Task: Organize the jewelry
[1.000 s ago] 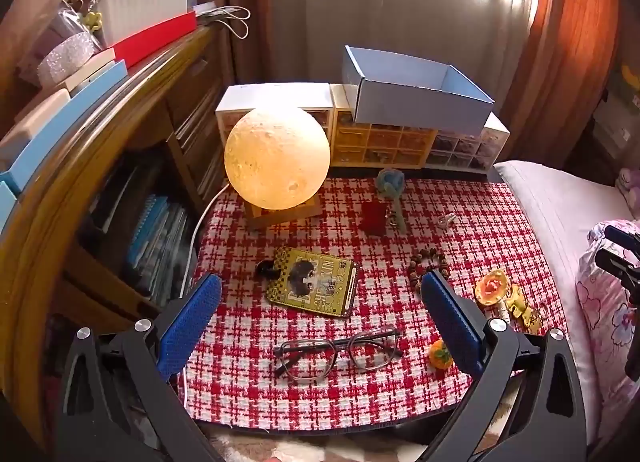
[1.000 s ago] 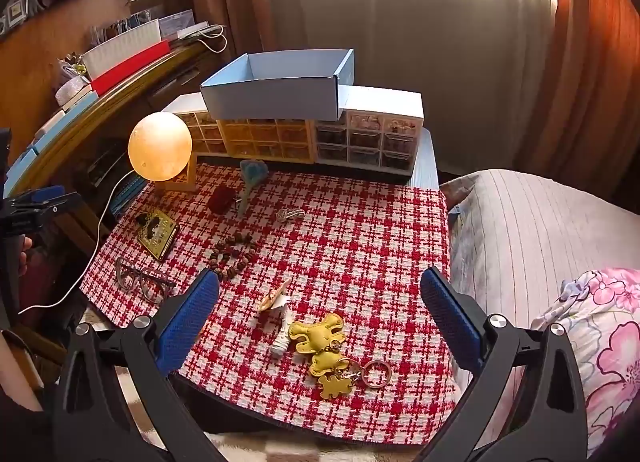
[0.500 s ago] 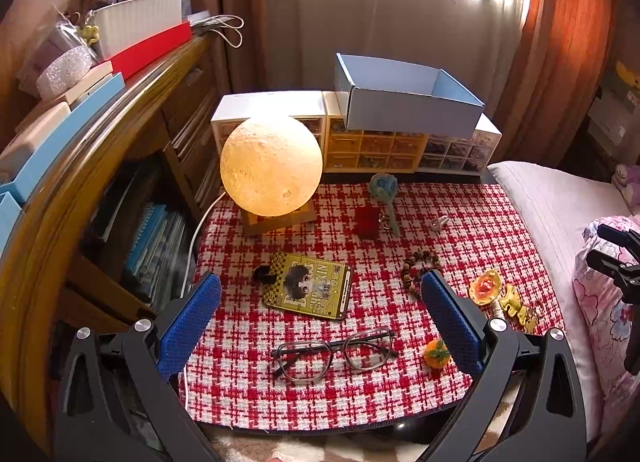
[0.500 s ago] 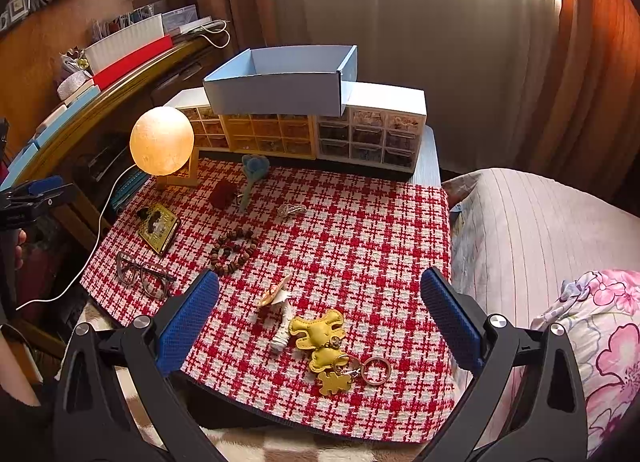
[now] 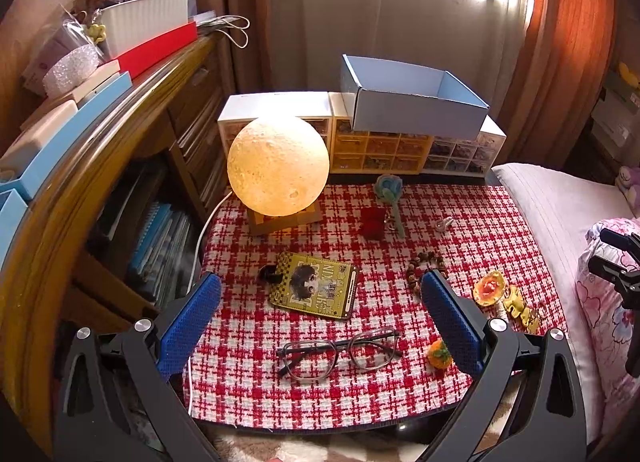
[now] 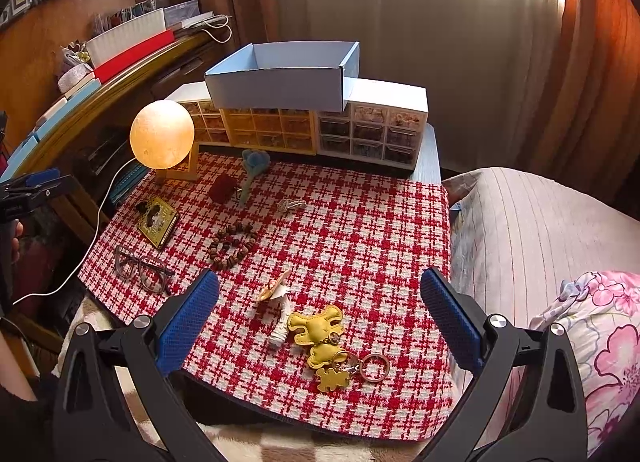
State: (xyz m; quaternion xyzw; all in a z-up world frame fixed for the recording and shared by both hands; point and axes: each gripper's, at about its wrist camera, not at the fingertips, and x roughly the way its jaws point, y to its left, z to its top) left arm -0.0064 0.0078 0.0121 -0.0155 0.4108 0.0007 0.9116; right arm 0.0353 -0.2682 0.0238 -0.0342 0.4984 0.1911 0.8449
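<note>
A brown bead bracelet (image 6: 233, 244) lies mid-table on the red checked cloth (image 6: 360, 229); it also shows in the left wrist view (image 5: 425, 266). A yellow leather keychain (image 6: 322, 336) and an orange-white charm (image 6: 276, 290) lie near the front edge. A small silver clip (image 6: 291, 204), a red pouch (image 6: 221, 187) and a blue flower piece (image 6: 254, 162) lie farther back. An open blue box (image 6: 282, 75) sits on drawer organisers (image 6: 304, 129). My left gripper (image 5: 320, 322) is open above the glasses (image 5: 340, 352). My right gripper (image 6: 320, 318) is open above the keychain.
A glowing moon lamp (image 5: 279, 165) stands at the back left, its white cable running off the table. A yellow card holder (image 5: 316, 290) and a small orange charm (image 5: 439, 352) lie on the cloth. A wooden shelf unit (image 5: 80, 133) stands left, a bed (image 6: 540, 229) right.
Both grippers have drawn back and up slightly, so the table looks a little farther away. Nothing on the table has moved.
</note>
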